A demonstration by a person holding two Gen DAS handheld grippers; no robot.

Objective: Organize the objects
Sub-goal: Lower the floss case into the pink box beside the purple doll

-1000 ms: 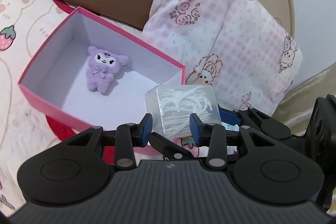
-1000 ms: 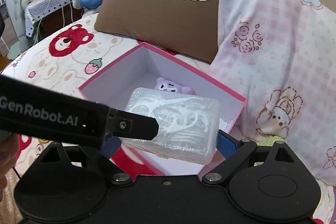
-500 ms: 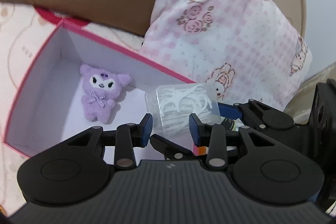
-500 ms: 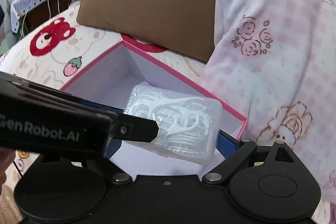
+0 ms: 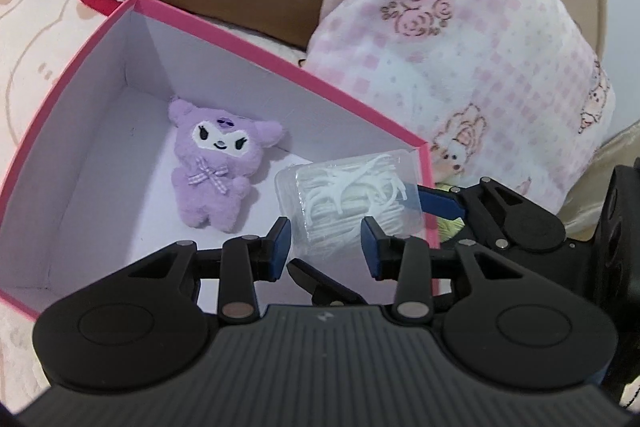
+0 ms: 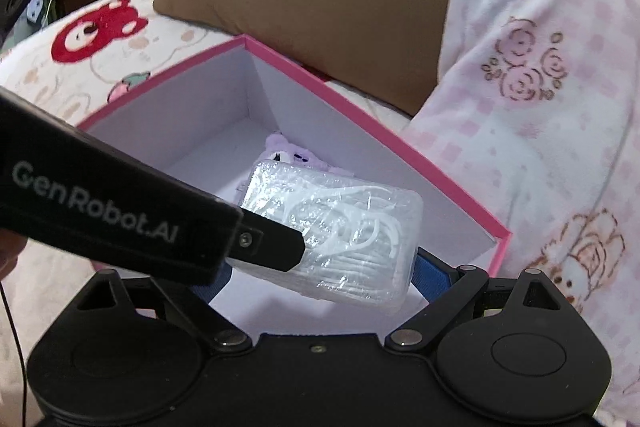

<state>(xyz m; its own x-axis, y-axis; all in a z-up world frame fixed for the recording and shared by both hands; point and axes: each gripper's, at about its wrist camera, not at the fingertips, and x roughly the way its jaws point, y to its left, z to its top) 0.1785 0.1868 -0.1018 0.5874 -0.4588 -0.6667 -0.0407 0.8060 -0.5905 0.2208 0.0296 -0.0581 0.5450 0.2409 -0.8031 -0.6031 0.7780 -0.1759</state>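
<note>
The floss case (image 6: 336, 239), a clear flat box packed with white floss picks, hangs in the air over the near right corner of the pink box (image 5: 360, 107), above its white floor and not touching it. In the right wrist view its long axis runs from upper left to lower right, one broad face turned up toward the camera and tilted down on the right. In the left wrist view the case (image 5: 352, 199) is seen end on, its short end toward the camera.

Both tools are at it. The right gripper (image 6: 320, 271) has its blue pads pressed on the two short ends of the case, the jaws spread wide to span its length. The left gripper (image 5: 326, 247) comes in across it: its jaws are partly closed, the blue pads at the two long sides of the case's near end. Whether those pads press on the plastic or only flank it cannot be told. One of its black fingers (image 6: 272, 247) lies over the left end of the case.

On the floor of the box, left of the case, a purple plush (image 5: 216, 163) lies face up, head toward the far wall.

The box sits on a printed bedspread (image 6: 120, 43), with a brown pillow (image 6: 304, 3) and a pink checked blanket (image 5: 472, 39) behind it.
</note>
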